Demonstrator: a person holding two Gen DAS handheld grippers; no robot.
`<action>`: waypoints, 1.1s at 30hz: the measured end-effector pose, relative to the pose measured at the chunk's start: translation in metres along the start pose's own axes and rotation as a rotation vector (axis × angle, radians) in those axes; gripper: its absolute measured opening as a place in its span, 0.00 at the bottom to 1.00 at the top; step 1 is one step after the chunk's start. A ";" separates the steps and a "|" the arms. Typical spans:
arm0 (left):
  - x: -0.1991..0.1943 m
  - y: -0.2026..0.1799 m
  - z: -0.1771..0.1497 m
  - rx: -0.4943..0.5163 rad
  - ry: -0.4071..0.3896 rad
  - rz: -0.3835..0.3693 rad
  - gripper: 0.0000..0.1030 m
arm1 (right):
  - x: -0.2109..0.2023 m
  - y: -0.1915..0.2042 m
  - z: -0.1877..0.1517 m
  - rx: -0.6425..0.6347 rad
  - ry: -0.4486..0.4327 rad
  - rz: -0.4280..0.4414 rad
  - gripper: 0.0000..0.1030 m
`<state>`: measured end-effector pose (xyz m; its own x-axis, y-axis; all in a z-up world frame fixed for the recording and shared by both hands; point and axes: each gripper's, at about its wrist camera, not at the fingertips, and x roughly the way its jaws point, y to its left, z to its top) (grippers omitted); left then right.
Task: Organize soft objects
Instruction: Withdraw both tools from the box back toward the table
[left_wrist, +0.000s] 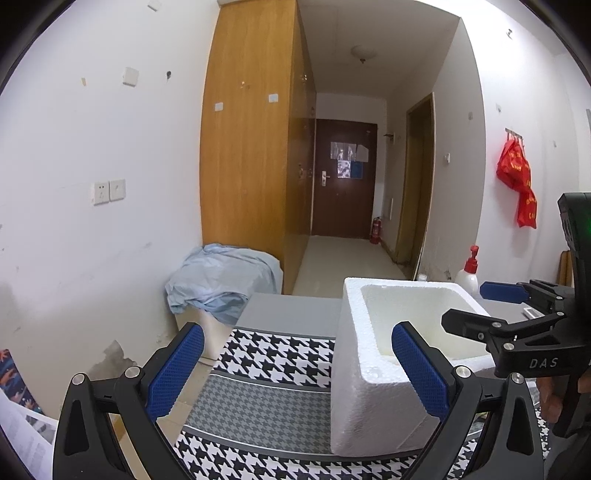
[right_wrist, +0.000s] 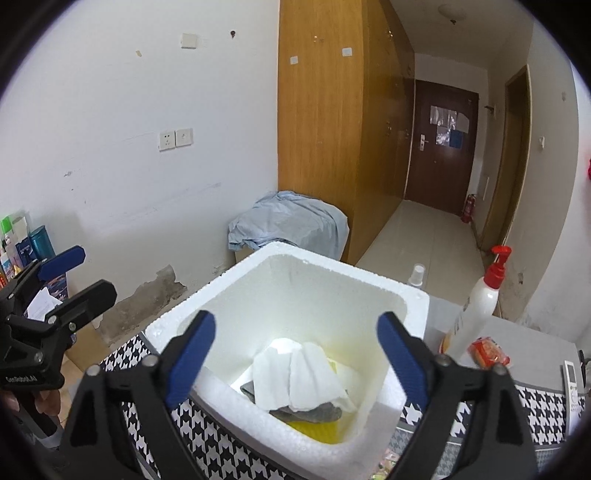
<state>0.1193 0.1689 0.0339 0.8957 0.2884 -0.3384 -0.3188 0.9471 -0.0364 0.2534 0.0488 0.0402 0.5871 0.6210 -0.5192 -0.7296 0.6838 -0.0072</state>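
The left gripper (left_wrist: 297, 373) hangs wide open with nothing between its blue pads, out over the houndstooth cloth (left_wrist: 266, 373) and just left of the foam box (left_wrist: 369, 417); from the right wrist view it shows at the far left edge, clear of the box. Moving right, the box stands on the cloth with its mouth up, and the soft things lie in a heap at its bottom: a white cloth (right_wrist: 295, 373) draped on top, a grey rag (right_wrist: 314, 413) under it poking out at the near side, and something yellow (right_wrist: 317, 430) flat beneath both, though whether that is a cloth or a sponge I cannot tell. The right gripper (right_wrist: 297, 360) is poised above the box mouth, jaws spread wide and holding nothing. These pieces look light, limp and not slippery, so they would sag and trail from a pinch; a raised fold of the white cloth near its middle seems the best place to take hold, since an edge lying flat against the floor gives the pads little to bite. The box looks light too, stiff but crumbly, and would likely skid or chip if a finger caught its wall, so it may want steadying. Further right stand a pump bottle (right_wrist: 476, 306), a red packet (right_wrist: 489, 350) and a remote (right_wrist: 574, 384) on the cloth, near the box but not touching it.
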 end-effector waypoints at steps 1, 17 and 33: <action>0.000 -0.001 0.000 0.003 0.000 -0.002 0.99 | -0.002 0.000 0.000 -0.001 -0.003 -0.004 0.91; -0.018 -0.027 0.006 0.029 -0.017 -0.066 0.99 | -0.055 -0.018 0.000 0.033 -0.097 -0.068 0.94; -0.034 -0.062 0.008 0.073 -0.025 -0.145 0.99 | -0.092 -0.033 -0.019 0.062 -0.133 -0.128 0.94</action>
<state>0.1114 0.1013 0.0548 0.9384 0.1502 -0.3112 -0.1627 0.9866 -0.0144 0.2173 -0.0380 0.0722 0.7180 0.5695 -0.4003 -0.6254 0.7802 -0.0117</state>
